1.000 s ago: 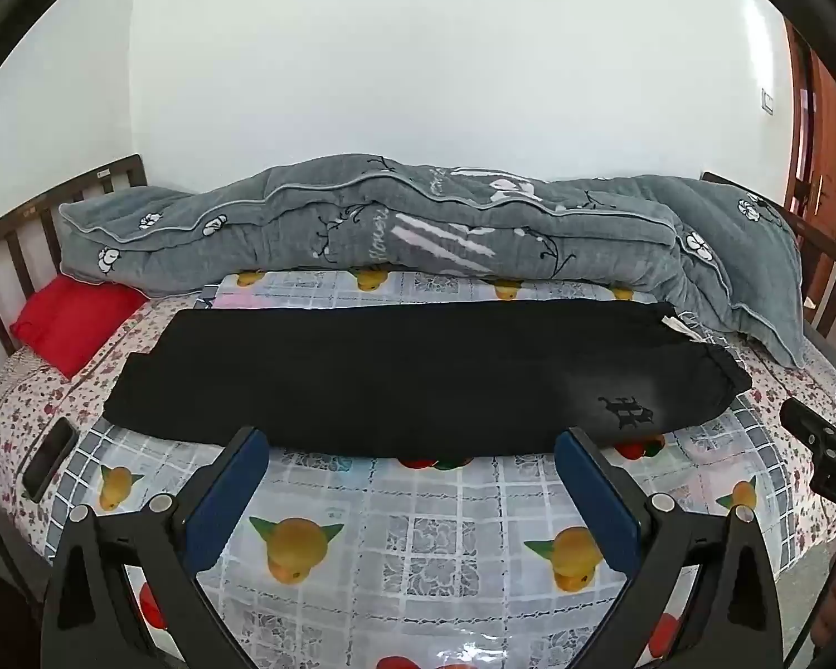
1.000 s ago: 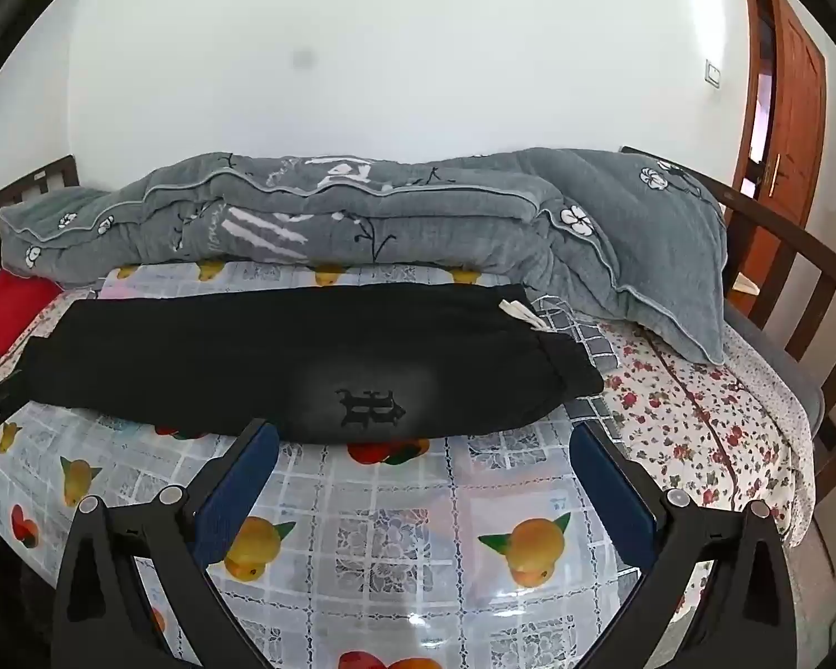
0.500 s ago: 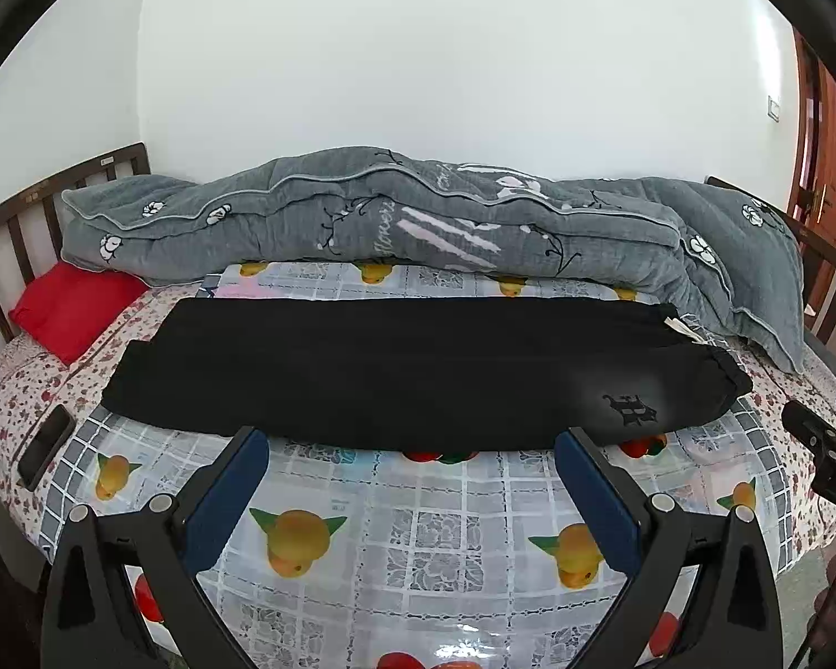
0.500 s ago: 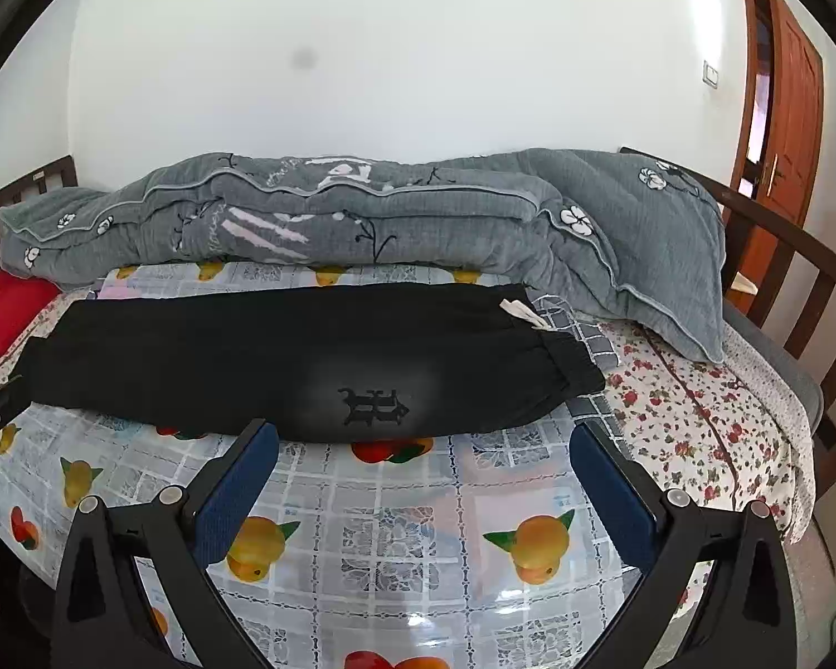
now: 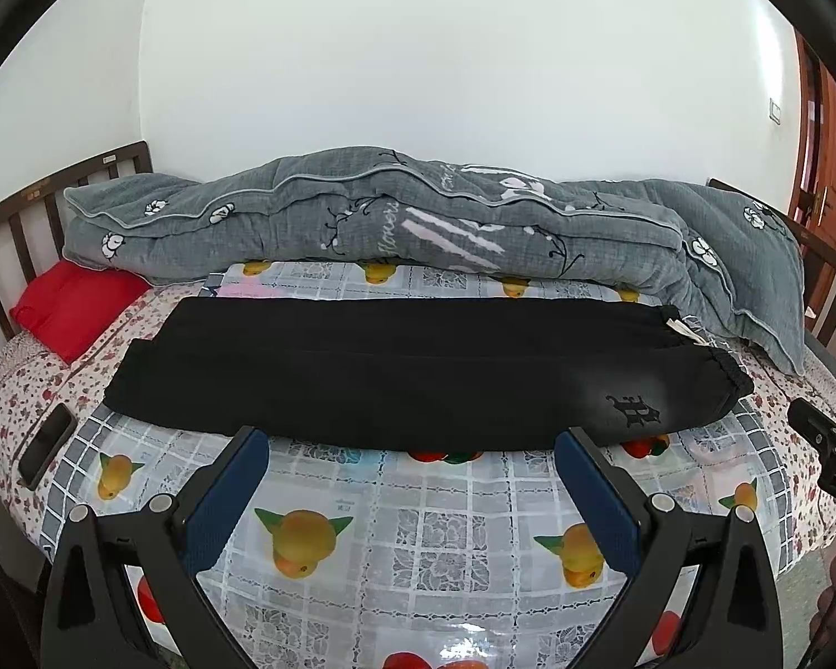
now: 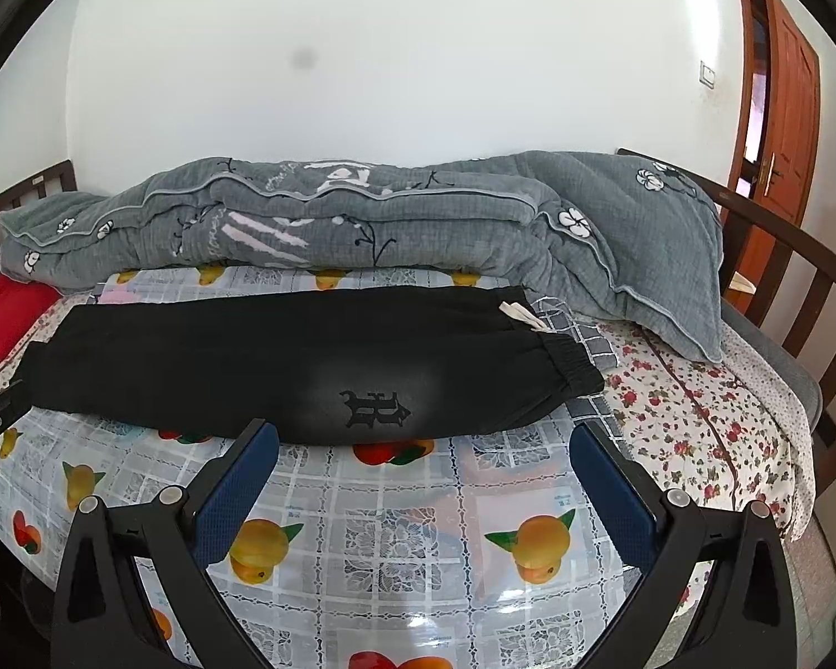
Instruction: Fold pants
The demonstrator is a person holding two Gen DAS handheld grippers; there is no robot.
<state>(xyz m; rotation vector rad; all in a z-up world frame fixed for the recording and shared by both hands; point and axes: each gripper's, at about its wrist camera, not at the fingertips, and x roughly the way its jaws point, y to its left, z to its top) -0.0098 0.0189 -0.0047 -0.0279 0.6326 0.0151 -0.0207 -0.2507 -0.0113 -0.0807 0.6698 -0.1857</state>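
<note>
Black pants [image 5: 418, 373] lie lengthwise on the bed [image 5: 429, 546], just in front of the grey quilt [image 5: 418, 223]. Left gripper [image 5: 412, 493] and right gripper [image 6: 426, 493] both hang spread wide, empty. Grab only the top layer and the fold probably goes crooked.

Bright, even daylight, heavy fisheye warp

Glare on the glossy sheet [image 6: 507, 607] nearest the camera, dark vignette in the corners, a smudge on the wall [image 6: 302, 58] above it, everything else pretty sharp.

Left tongs [image 5: 412, 454] spread wide, empty; right tongs [image 6: 423, 449] likewise, level.
</note>
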